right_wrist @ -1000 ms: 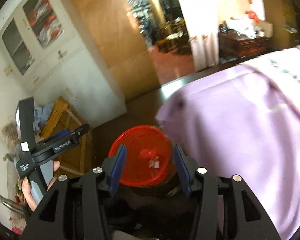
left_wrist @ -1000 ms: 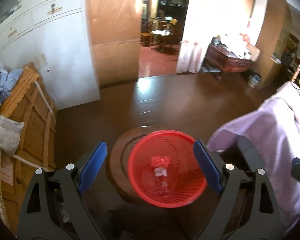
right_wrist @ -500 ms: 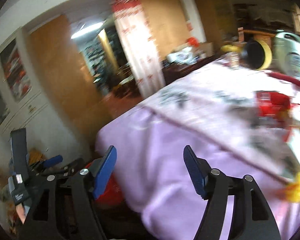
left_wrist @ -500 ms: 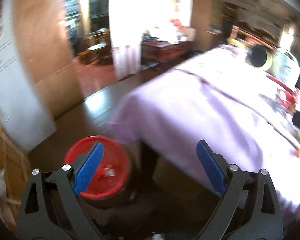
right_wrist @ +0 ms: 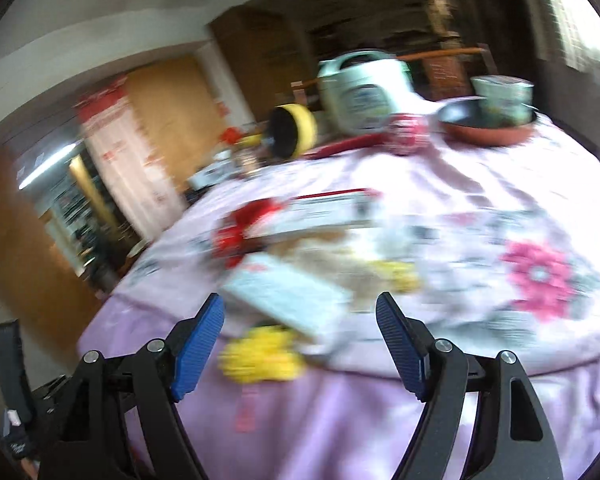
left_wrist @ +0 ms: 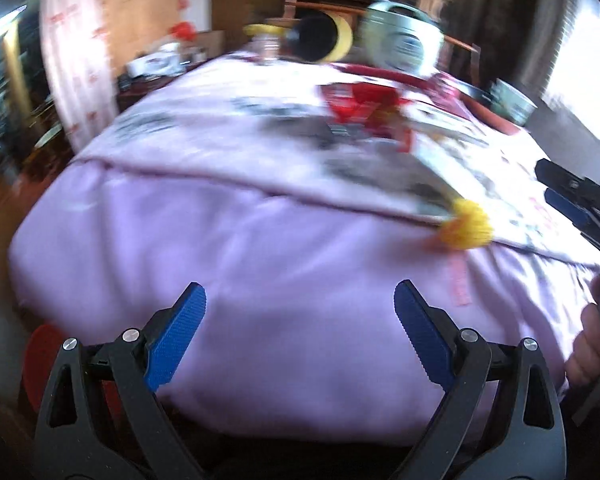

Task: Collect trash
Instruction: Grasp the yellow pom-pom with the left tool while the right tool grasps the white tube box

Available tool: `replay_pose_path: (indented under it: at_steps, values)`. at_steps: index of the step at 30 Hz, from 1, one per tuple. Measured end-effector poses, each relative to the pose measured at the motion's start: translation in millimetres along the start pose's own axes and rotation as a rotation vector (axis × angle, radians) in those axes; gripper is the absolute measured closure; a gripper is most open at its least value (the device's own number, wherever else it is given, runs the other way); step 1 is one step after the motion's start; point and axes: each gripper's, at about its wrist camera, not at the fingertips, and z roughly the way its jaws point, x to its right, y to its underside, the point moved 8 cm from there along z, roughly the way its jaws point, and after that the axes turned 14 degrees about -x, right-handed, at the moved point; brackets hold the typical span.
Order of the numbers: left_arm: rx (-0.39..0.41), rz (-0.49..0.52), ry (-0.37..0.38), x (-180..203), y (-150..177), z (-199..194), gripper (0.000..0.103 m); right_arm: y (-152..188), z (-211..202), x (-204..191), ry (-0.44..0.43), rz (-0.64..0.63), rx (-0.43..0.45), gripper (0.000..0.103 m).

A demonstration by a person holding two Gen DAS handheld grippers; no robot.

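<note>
Swung off the red bin (left_wrist: 40, 354), now only a sliver low left in the left view, and onto the bench (left_wrist: 260, 280) under its lilac cloth. Left tongs (left_wrist: 300, 332) spread wide and empty, short of the bench edge, yellow wrapper (left_wrist: 465, 226) up and to the right of them; right tongs (right_wrist: 300, 340) opening, nothing between, same wrapper (right_wrist: 260, 356) just ahead and slightly left, long axis roughly across the jaws. Nearer: right, by the look of it; white packet (right_wrist: 284, 296) and red scrap (right_wrist: 240, 236) farther in.
</note>
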Motion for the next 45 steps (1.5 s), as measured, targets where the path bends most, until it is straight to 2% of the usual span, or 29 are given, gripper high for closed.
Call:
replay_pose_path:
  at_steps: [4,7,10,13,14,15,16,17,18,20,25,28,33,39,45]
  values:
    - [-0.006,0.104,0.024,49,-15,13,0.011,-1,-1,41,0.043,0.061,0.008,0.026]
    - [-0.018,0.156,0.046,78,-25,25,0.011,0,4,54,0.051,0.077,0.002,0.025]
    - [-0.018,0.183,0.057,97,-33,33,0.011,-1,5,56,0.009,0.077,0.011,0.025]
    - [-0.011,0.200,0.065,112,-40,38,0.012,4,-3,53,0.006,0.067,0.026,0.025]
    - [-0.006,0.205,0.060,116,-43,40,0.015,4,-5,51,0.000,0.063,0.036,0.025]
    - [0.001,0.211,0.051,120,-45,42,0.020,4,-7,50,-0.004,0.064,0.041,0.025]
    - [0.001,0.215,0.046,122,-45,44,0.038,4,-9,49,-0.011,0.064,0.041,0.025]
    - [-0.009,0.221,0.047,124,-46,47,0.064,4,-9,49,-0.018,0.067,0.040,0.025]
    - [-0.022,0.223,0.056,124,-45,50,0.072,4,-9,50,-0.025,0.070,0.040,0.025]
    - [-0.012,0.195,0.081,114,-42,45,0.073,5,-10,49,-0.034,0.074,0.037,0.025]
    - [0.043,0.114,0.024,64,-34,18,0.073,7,-4,39,-0.037,0.025,0.005,0.025]
    - [0.043,0.053,-0.008,29,-29,12,0.073,11,7,22,0.000,-0.060,-0.055,0.024]
    - [0.017,-0.036,-0.003,-12,-23,17,0.073,14,32,-10,0.083,-0.234,-0.141,0.021]
    - [0.018,-0.058,0.013,-23,-19,19,0.073,0,74,-33,0.127,-0.358,-0.269,0.021]
    - [0.017,-0.056,0.023,-25,-16,21,0.072,-4,104,-37,0.166,-0.400,-0.322,0.021]
